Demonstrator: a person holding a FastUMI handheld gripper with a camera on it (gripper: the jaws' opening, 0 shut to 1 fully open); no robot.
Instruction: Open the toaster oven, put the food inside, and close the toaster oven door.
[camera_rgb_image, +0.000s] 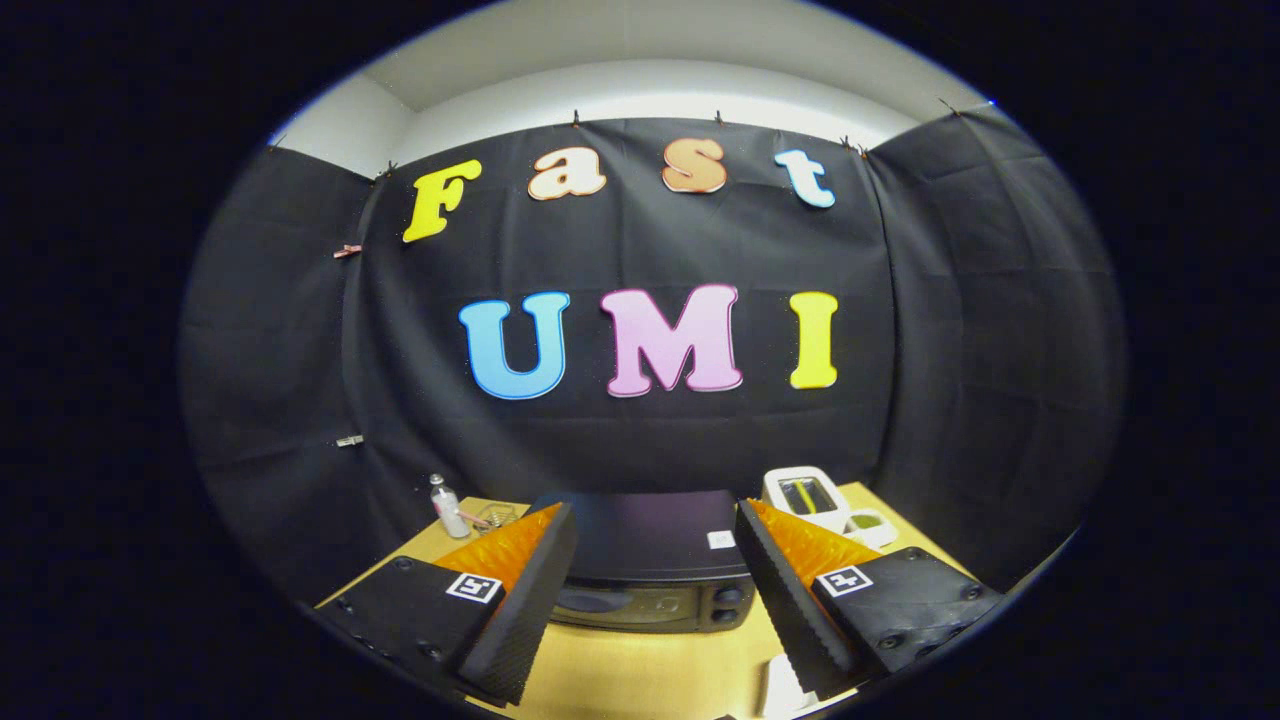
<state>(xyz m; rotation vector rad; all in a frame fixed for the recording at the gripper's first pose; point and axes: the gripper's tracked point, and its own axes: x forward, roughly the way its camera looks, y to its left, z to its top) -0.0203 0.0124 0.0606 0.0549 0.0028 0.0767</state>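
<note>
Gripper view: your gripper (655, 560) is spread wide and empty above the shut toaster oven (650, 570), so a careless descent risks striking its top.

Matt black cloth hangs creased on the booth wall (640, 440). The table (640, 670) looks like smooth pale wood. The toaster oven (650, 560) has a dark, faintly sheened top and a glossy glass door, closed. The tool (655, 590) stands open, finger faces ribbed. A clear plastic bottle (448, 505) glints; a glossy white plastic tray (806, 497) sits beyond.
</note>
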